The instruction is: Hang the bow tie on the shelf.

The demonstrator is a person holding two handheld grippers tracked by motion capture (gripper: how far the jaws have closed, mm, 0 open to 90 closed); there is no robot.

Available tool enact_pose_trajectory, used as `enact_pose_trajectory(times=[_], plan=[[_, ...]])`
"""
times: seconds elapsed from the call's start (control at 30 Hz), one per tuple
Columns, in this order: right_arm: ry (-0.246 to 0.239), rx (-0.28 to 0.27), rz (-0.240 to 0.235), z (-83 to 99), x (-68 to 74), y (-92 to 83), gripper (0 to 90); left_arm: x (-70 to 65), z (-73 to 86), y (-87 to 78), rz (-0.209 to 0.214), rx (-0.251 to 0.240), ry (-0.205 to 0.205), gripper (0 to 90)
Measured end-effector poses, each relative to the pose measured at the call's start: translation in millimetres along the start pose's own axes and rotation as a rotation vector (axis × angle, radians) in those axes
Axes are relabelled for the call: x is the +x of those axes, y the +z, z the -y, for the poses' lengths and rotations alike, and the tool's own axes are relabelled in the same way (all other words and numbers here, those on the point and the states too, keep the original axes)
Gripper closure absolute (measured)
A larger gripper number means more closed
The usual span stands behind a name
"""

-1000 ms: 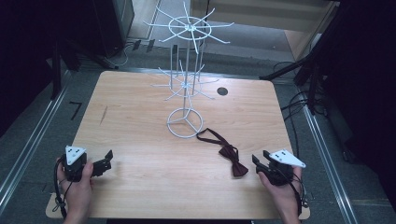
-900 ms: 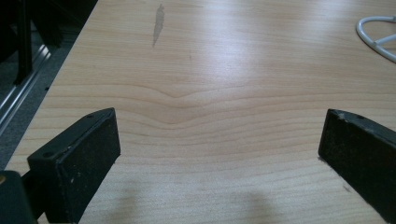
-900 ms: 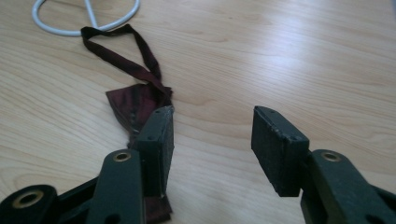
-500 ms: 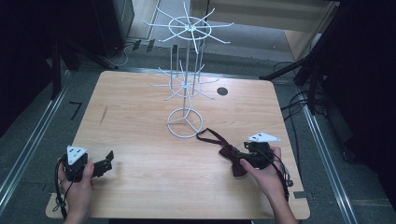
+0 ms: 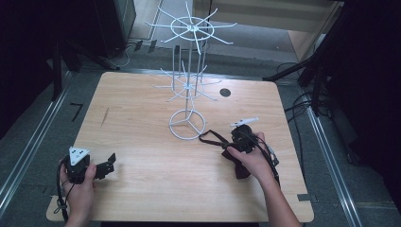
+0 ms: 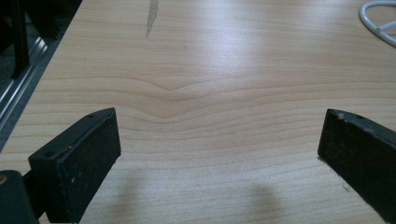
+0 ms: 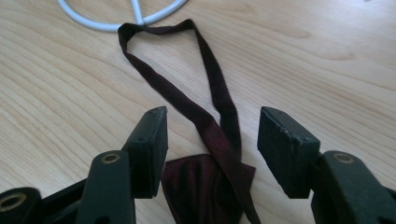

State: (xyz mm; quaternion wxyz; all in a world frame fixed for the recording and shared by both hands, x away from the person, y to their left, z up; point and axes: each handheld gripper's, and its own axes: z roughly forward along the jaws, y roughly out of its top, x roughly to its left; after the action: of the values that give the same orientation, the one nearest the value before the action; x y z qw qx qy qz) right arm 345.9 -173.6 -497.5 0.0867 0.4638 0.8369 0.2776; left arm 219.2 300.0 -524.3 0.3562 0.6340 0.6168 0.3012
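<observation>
A dark maroon bow tie lies flat on the wood, its strap looped toward the white stand's ring.

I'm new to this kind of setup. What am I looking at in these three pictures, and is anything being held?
A person stands at a wooden table with a hand-held two-jaw claw in each hand. The high view looks down from above; the other two views come from cameras riding on the claws, looking out between their black jaws.

On the table stands a white wire rack with a ring base, and beside it lies a dark red bow tie with its strap looped toward that ring.

The left claw rests open over bare wood near the table's front edge. The right claw has just been opening; its jaws stand either side of the strap without pressing it. Nothing is held.
</observation>
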Motion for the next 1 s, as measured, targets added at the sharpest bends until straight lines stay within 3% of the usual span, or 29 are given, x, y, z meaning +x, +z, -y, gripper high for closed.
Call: enact_pose_trajectory(times=[0.13, 0.3, 0.4, 0.67, 0.8, 0.9, 0.93, 1.0], plan=[[-0.018, 0.056, 0.006, -9.5, 3.1, 10.5, 44.1, 0.4, 0.1, -0.2, 0.006, -0.002, 0.0, 0.0], [-0.015, 0.076, 0.004, -15.9, 4.2, 15.7, 44.5, 0.3, -0.2, 0.4, -0.007, 0.002, -0.008, 0.0], [-0.027, 0.12, -0.028, -19.8, 7.8, 20.2, 46.1, 0.5, -0.4, 1.3, -0.015, 0.005, -0.016, 0.0], [-0.045, 0.157, -0.018, -20.5, 10.8, 26.5, 50.7, 0.6, -0.3, 1.2, -0.009, 0.009, -0.008, 0.0], [-0.06, 0.161, 0.007, -19.8, 12.6, 29.2, 56.4, -0.9, -0.3, 1.2, -0.011, 0.01, 0.003, 0.0], [-0.079, 0.158, 0.041, -19.2, 12.6, 28.7, 69.4, -2.0, -0.3, 1.4, -0.015, 0.014, 0.014, 0.0], [-0.079, 0.158, 0.041, -19.2, 12.6, 28.7, 69.4, -2.1, -0.3, 1.3, -0.015, 0.012, 0.016, 0.0], [-0.086, 0.167, 0.035, -18.5, 11.2, 27.2, 81.7, -2.0, -0.2, 1.1, -0.01, 0.014, 0.016, 0.0]])
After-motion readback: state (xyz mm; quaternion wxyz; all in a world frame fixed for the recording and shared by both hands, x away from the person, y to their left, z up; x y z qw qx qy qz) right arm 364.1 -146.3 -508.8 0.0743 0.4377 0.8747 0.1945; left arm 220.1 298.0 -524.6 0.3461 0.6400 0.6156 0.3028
